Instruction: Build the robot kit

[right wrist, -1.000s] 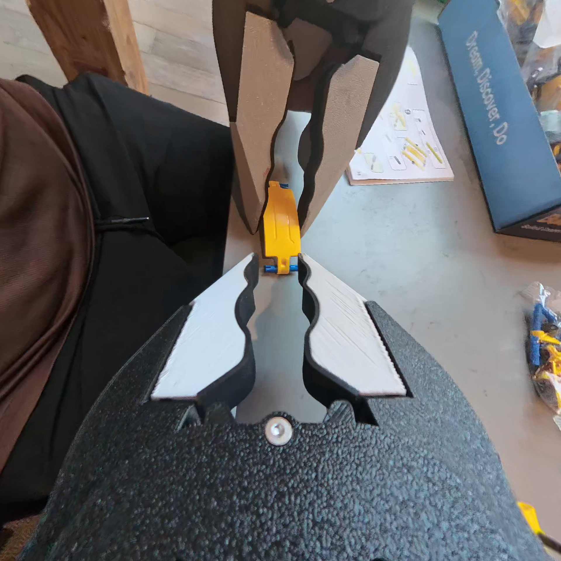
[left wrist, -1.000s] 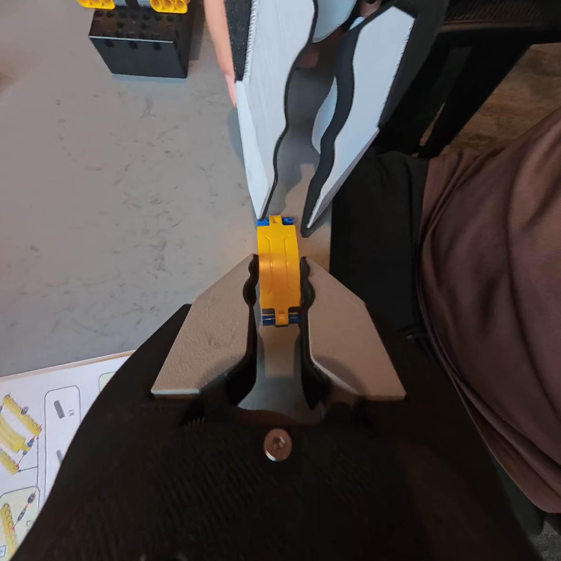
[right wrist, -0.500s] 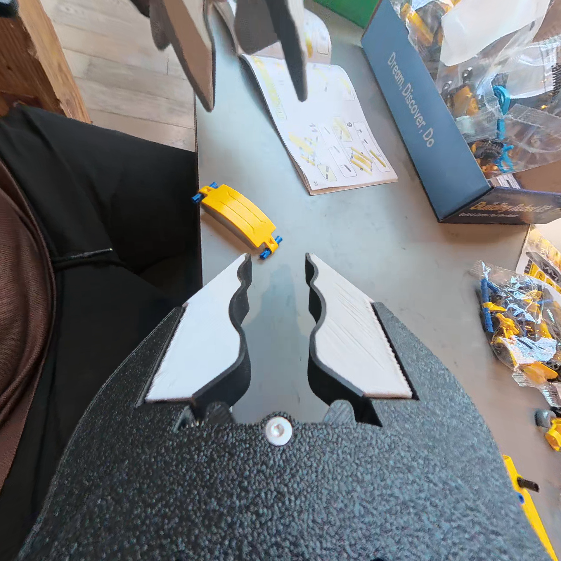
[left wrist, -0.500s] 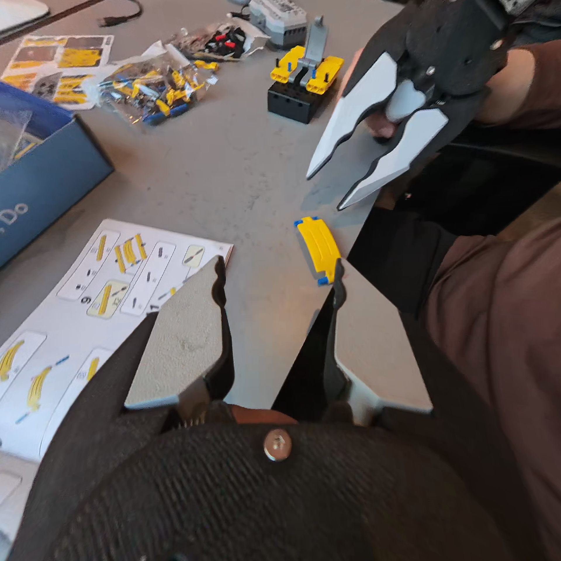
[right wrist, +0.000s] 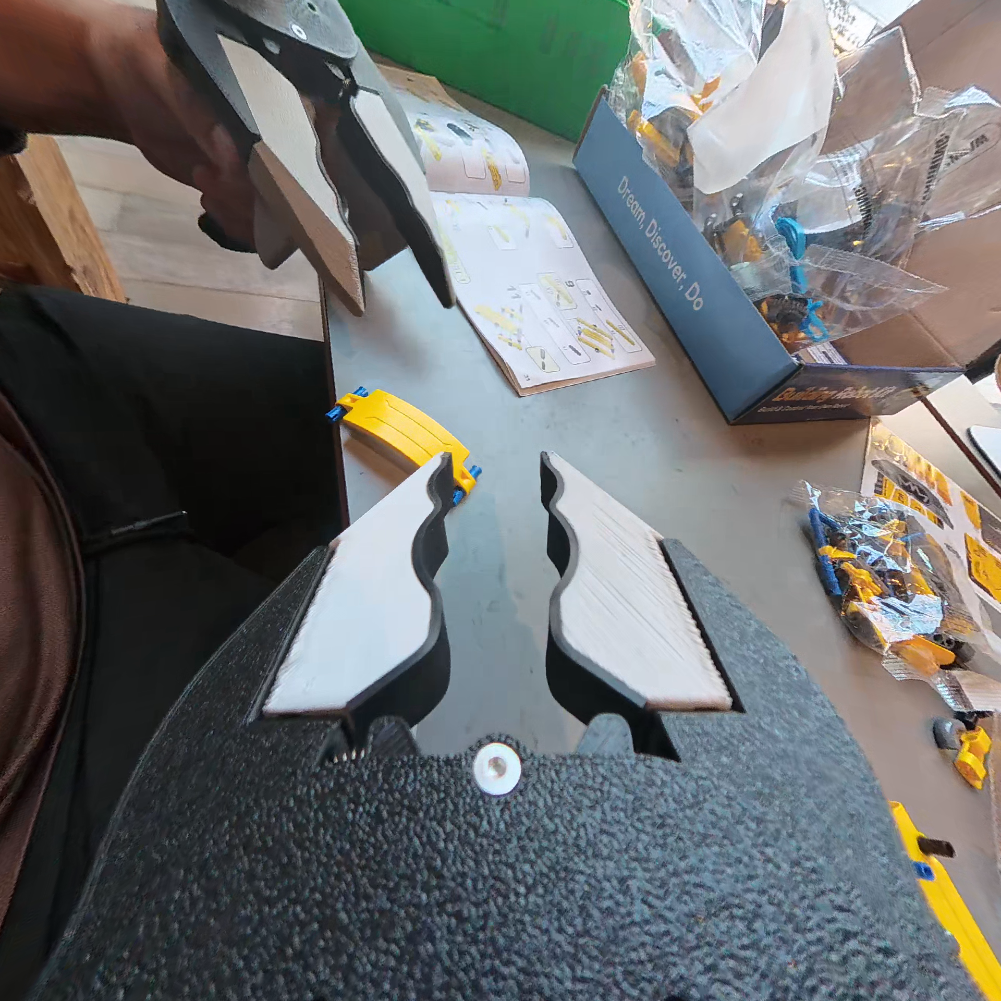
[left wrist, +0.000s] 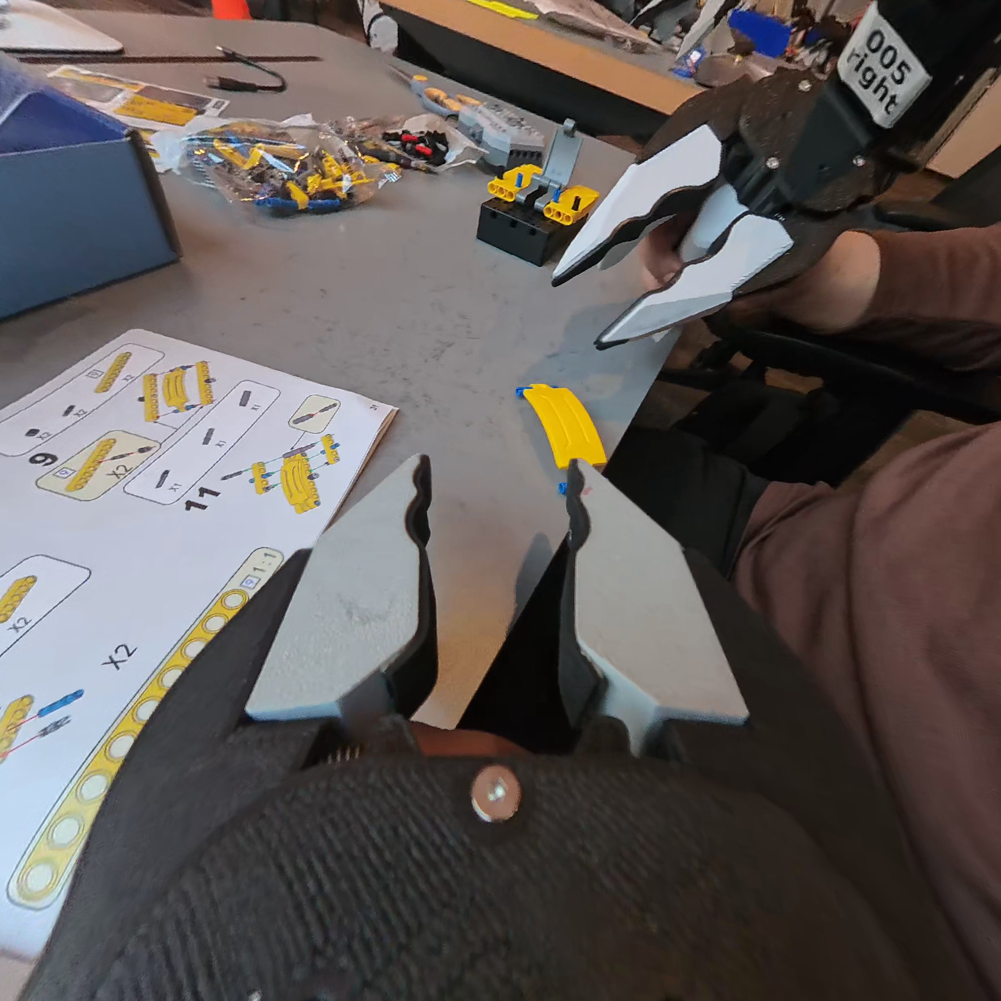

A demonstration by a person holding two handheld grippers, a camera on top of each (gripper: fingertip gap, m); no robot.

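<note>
A curved yellow panel with blue pins (left wrist: 569,425) lies loose on the grey table (left wrist: 379,303) right at its near edge; it also shows in the right wrist view (right wrist: 403,430). My left gripper (left wrist: 495,468) is open and empty, lifted above the table, its right fingertip in front of the panel's near end. My right gripper (right wrist: 495,460) is open and empty above the table, its left fingertip overlapping the panel's end. Each gripper shows in the other's view, the right one (left wrist: 577,311) and the left one (right wrist: 403,303), both raised and open.
An open instruction booklet (left wrist: 162,487) lies at the left. A blue box (right wrist: 704,292) holds bags of parts. More bags (left wrist: 292,168) and a black block with yellow and grey pieces (left wrist: 533,214) lie farther back. A person's lap is beside the table edge.
One second ago my left gripper was shut on the yellow panel. It has opened and let it go onto the table. Both grippers have pulled back and risen away from it.
</note>
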